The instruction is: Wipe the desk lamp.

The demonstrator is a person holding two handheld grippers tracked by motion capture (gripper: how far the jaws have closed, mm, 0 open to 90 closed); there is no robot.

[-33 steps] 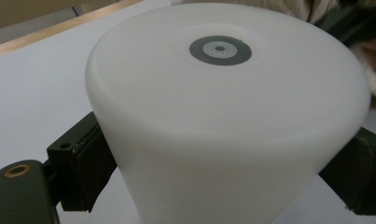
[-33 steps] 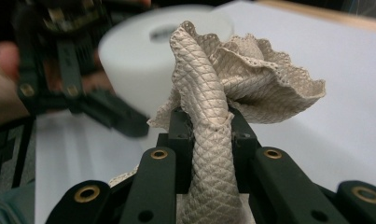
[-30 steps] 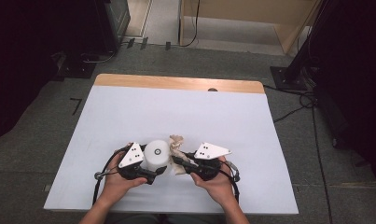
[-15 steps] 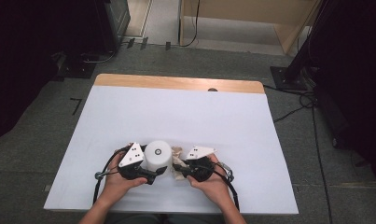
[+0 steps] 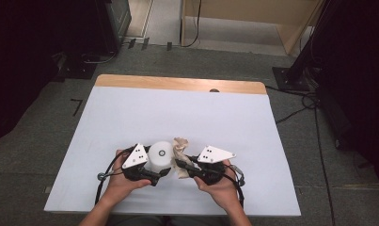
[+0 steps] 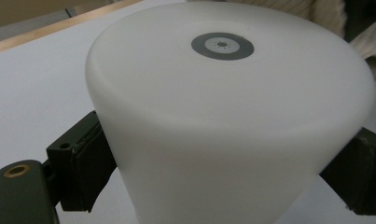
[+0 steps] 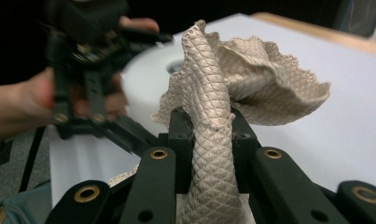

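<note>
High view: low in the frame, just left of centre, the left gripper point(image 5: 152, 175) has its fingers clamped on a white cylinder point(image 5: 160, 154) that stands upright on the white bench point(image 5: 177, 108); a beige cloth point(image 5: 181, 151) sits bunched just right of the cylinder, touching its side, pinched in the right gripper point(image 5: 182, 165); compared with half a second ago the right hand has drawn slightly rightward and the cloth now rises higher beside the cylinder, much as it stood a second ago, while the left hand and cylinder have kept their place; that back-and-forth reads, to my judgement, as a wiping stroke on the cylinder's flank, with the work in mid-course rather than finished.

Left gripper view: the white cylinder point(image 6: 232, 116) looms large and central, its grey-ringed top at upper centre; one dark finger point(image 6: 83, 168) presses its lower left side and the other its lower right, so the hold is firm; a corner of cloth point(image 6: 316, 11) peeks in at the upper right.

Right gripper view: the fingers point(image 7: 181, 135) are clenched on a twisted neck of quilted cloth point(image 7: 213, 140) at centre; its free end fans toward the upper right; the cylinder point(image 7: 148, 79) shows behind it at left, with the left gripper point(image 7: 92, 51) blurred at upper left.
</note>
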